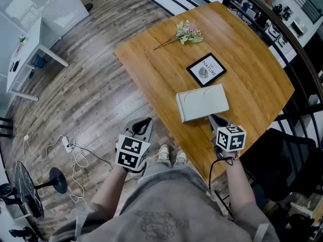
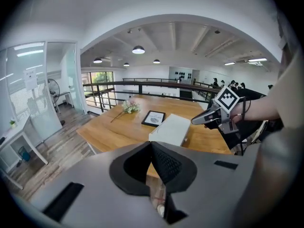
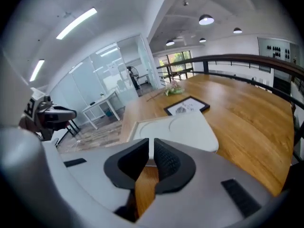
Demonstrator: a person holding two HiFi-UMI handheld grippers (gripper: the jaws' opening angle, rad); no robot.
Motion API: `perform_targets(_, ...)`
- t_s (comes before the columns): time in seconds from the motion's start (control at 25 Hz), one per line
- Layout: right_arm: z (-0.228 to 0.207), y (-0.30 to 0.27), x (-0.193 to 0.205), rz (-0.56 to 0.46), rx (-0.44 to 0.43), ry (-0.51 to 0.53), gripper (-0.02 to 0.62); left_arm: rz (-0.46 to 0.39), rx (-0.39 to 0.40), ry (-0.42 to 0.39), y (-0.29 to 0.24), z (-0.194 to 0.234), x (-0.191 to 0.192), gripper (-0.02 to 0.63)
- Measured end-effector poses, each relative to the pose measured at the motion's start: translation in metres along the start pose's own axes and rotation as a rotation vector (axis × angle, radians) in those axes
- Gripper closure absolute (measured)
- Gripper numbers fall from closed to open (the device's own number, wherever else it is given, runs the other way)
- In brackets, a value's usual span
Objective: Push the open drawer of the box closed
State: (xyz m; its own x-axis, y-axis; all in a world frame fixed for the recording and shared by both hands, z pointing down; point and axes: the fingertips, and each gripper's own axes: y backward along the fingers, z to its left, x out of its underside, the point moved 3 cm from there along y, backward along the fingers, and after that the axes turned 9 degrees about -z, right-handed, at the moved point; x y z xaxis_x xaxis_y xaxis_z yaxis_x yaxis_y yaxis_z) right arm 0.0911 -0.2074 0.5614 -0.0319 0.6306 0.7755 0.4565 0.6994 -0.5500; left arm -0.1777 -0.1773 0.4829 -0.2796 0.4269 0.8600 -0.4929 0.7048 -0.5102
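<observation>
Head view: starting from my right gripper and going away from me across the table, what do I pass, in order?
Near to far: right gripper → white box → framed picture → bunch of flowers.

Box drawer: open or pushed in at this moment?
Looks pushed in: in the head view the white box is one plain rectangle, with no tray sticking out of any side.
</observation>
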Motion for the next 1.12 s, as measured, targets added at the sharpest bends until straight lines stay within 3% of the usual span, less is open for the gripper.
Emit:
perform_targets(0.36, 0.054, 0.099, -0.141, -0.379, -0.097, 0.151, 0.552, -0.278, 0.014, -0.145, 0.021, -0.02, -0.124, 0.589)
perform_targets(0.6, 0.088, 0.169, -0.198, -0.567, -0.149, 0.26, 0.554, -0.472, 0.014, -0.219, 0.057, -0.038, -0.195, 0.589)
perform_targets(0.72, 0.102, 0.194, -0.214, -0.614, -0.148, 0.327, 0.557, -0.553, 0.01, -0.205, 0.073, -0.043, -0.217, 0.589)
perform_targets(1.12, 0.14, 0.244, -0.23, -0.702, -0.195, 0.375, 0.56, -0.594, 0.008, -0.195, 0.103, -0.044, -0.232, 0.59)
